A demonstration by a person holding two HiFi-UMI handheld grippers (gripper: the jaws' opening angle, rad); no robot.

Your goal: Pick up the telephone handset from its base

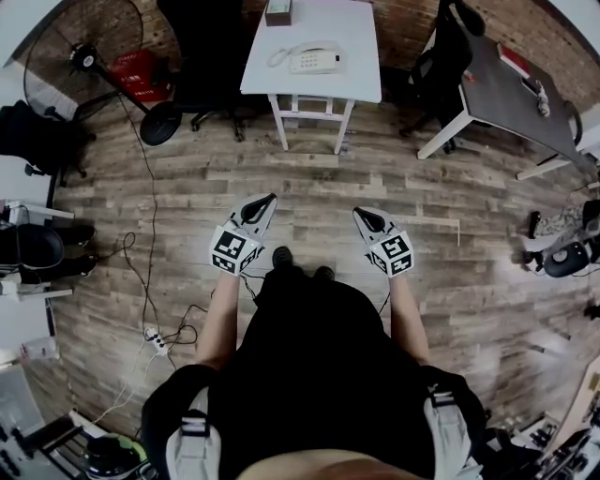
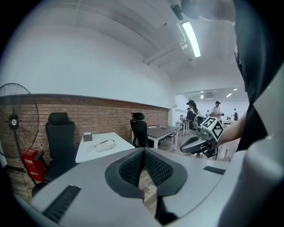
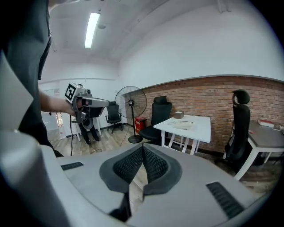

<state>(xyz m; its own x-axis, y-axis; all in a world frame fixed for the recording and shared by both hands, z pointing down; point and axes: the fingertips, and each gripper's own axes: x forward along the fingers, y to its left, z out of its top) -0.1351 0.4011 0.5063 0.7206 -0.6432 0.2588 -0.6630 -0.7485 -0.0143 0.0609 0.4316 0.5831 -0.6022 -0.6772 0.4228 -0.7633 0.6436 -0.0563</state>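
Note:
A white telephone with its handset resting on the base sits on a small white table far ahead across the wooden floor. It also shows as a pale shape, the telephone, in the left gripper view. In the right gripper view the table is visible, but the phone is too small to make out. My left gripper and right gripper are held side by side in front of my body, well short of the table. Both are shut with nothing between the pads. The left gripper and right gripper show their jaws meeting.
A small box stands at the table's far end. A standing fan and a black office chair are left of the table. At the right are a grey desk and another chair. A power strip with cables lies on the floor at my left.

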